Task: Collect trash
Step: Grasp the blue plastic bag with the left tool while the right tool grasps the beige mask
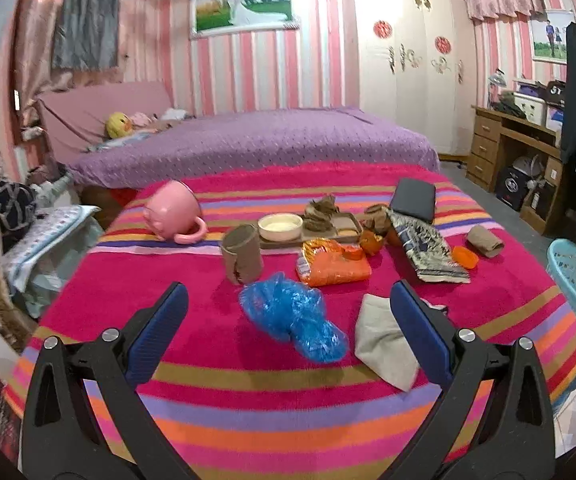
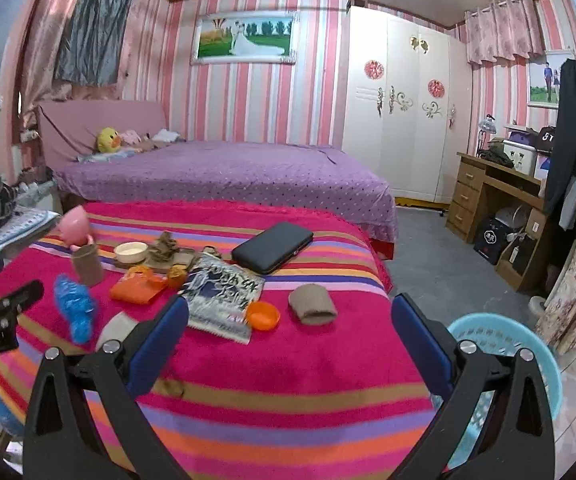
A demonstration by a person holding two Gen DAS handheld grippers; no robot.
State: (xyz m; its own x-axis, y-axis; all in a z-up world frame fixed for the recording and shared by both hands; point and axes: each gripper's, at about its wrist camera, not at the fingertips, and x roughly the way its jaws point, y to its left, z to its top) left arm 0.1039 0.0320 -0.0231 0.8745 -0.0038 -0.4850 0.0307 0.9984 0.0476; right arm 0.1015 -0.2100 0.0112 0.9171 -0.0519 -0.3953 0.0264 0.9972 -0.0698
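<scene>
Trash lies on a striped blanket (image 1: 248,392). In the left wrist view my left gripper (image 1: 289,300) is open and empty, with a crumpled blue plastic bag (image 1: 291,316) between its fingers and a beige cloth scrap (image 1: 379,340) by the right finger. Beyond lie an orange wrapper (image 1: 331,264), a brown paper cup (image 1: 242,254), a printed foil bag (image 1: 427,248), an orange lid (image 1: 465,257) and a brown roll (image 1: 483,240). In the right wrist view my right gripper (image 2: 289,312) is open and empty, near the orange lid (image 2: 262,315) and the brown roll (image 2: 312,304).
A light blue basket (image 2: 499,340) stands on the floor at the blanket's right edge. A pink mug (image 1: 174,210), a tray with a white bowl (image 1: 280,226) and a black case (image 2: 272,247) sit further back. A purple bed (image 2: 228,172) and a wooden desk (image 2: 495,196) lie behind.
</scene>
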